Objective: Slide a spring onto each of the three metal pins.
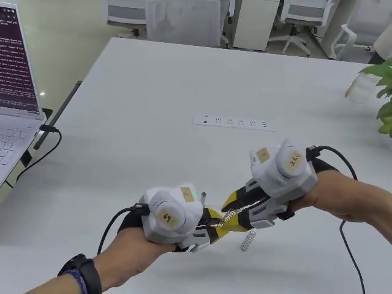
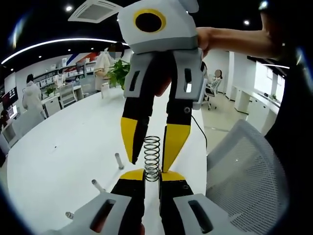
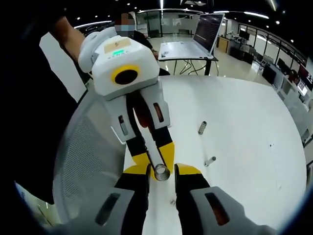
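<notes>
Left gripper (image 2: 152,179) clenches one end of the spring (image 1: 228,217) in mid-air, right gripper (image 3: 163,178) with jaws released either side; best pinch it squarely before letting go; pins (image 2: 119,160) wait on the worktop (image 2: 58,147).

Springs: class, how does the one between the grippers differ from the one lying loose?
The held spring is raised off the table; the loose spring lies on it. The left gripper clamps the held spring; nothing touches the loose spring. Both are bare metal coils.

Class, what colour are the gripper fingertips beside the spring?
Yellow, on black fingers; the right gripper's fingertips beside the spring show best in the left gripper view.
</notes>
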Motion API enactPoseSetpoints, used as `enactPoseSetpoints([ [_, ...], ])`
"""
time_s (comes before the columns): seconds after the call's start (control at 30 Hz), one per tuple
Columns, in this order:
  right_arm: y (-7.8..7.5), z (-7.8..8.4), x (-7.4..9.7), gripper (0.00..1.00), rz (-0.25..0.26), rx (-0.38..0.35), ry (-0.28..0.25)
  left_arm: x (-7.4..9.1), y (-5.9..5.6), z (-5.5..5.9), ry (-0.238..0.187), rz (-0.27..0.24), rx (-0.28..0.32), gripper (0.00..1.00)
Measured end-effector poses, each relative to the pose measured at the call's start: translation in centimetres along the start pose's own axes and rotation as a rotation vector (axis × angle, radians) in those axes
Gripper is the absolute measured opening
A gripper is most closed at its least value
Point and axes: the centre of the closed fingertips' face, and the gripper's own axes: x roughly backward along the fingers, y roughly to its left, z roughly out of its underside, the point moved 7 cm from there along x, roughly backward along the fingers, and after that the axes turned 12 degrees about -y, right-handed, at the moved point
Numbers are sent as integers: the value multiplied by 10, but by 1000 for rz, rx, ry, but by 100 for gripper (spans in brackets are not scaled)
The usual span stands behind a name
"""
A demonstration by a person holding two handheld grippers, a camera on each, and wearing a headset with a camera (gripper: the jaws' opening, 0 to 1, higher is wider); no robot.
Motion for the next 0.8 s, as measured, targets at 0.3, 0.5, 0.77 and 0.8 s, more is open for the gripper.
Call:
enactPoseSetpoints([
  [0.3, 2, -3, -4, 9, -42, 58, 42, 4, 1, -2, -7, 0, -4, 2],
  [0.5, 3, -4, -4, 9, -68, 75, 60, 4, -1, -1, -7, 15, -2, 2],
  [0.77, 5, -2, -5, 9, -94, 121, 84, 3, -3, 0, -2, 35, -4, 2],
  [0.8, 5, -2, -5, 9, -95, 122, 85, 3, -3, 0, 0, 36, -4, 2],
])
